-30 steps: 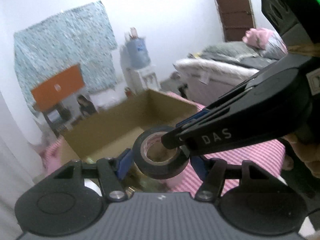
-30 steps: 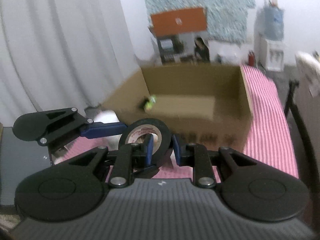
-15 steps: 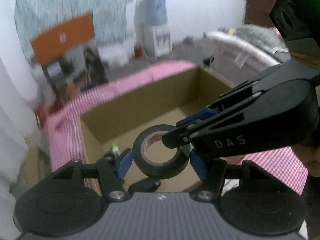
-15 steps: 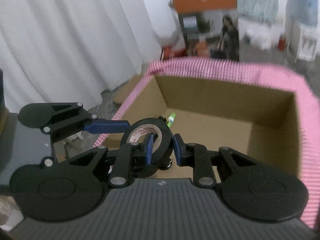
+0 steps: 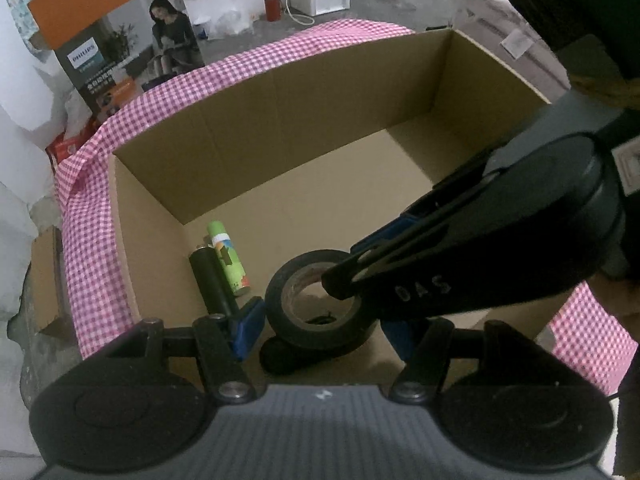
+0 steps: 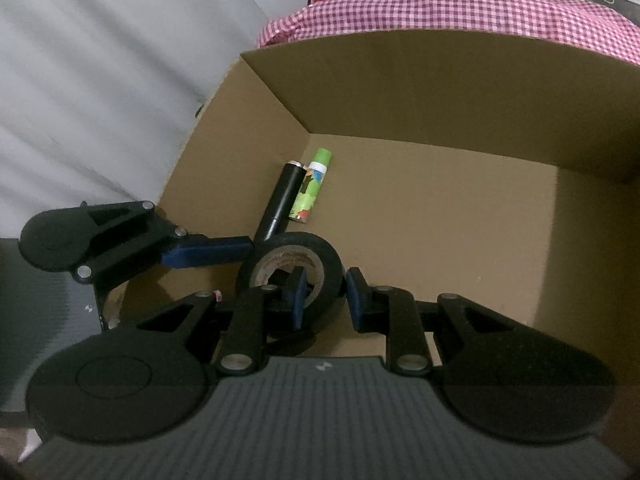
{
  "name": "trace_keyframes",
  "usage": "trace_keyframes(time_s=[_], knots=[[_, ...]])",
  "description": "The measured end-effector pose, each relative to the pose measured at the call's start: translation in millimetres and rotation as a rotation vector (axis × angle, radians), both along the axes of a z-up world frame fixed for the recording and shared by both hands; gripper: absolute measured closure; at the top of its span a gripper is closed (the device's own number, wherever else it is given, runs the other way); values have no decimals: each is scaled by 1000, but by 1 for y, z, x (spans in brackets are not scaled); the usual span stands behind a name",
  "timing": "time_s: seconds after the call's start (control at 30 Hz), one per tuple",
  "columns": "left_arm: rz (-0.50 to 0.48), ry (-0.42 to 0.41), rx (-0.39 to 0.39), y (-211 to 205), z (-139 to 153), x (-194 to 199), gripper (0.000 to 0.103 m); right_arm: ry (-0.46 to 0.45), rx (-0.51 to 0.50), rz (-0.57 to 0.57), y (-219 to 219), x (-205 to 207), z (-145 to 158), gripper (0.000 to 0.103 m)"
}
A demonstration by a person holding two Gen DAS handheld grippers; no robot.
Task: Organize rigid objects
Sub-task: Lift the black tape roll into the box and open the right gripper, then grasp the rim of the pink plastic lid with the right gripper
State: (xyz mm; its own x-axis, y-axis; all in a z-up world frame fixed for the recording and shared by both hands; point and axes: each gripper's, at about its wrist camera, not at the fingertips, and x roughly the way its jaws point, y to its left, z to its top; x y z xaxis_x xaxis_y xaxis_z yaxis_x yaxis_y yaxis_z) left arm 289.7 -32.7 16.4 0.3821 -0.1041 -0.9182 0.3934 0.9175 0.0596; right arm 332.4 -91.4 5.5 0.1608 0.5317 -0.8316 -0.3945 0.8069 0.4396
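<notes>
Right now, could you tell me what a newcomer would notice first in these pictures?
The black tape roll stands out first, held over the cardboard box, with the right hand-held gripper clamped through its wall and the left hand-held gripper straddling it. Next comes the green tube lying beside a black cylinder on the box floor, near a corner.

surface: table under my tools, covered by pink-and-white checked cloth [image 5: 92,216] | on it: open cardboard box [image 5: 320,112] | on box floor: black cylinder [image 6: 285,196] touching green printed tube [image 6: 312,186], by the left wall
</notes>
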Motion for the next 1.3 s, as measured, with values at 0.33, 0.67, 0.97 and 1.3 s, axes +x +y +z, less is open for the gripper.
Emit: trace_keyframes(time_s=[0.33, 0.67, 0.97, 1.3], knots=[[16, 10, 38, -6, -14, 30, 38, -6, -36, -9, -2, 23, -13, 82], [48, 25, 45, -5, -26, 43, 42, 2, -39, -29, -2, 35, -22, 81], [62, -78, -40, 1, 15, 13, 26, -132, 68, -104, -38, 7, 30, 64], [48, -340, -191, 21, 95, -81, 13, -450, 226, -197, -109, -120, 120, 32]])
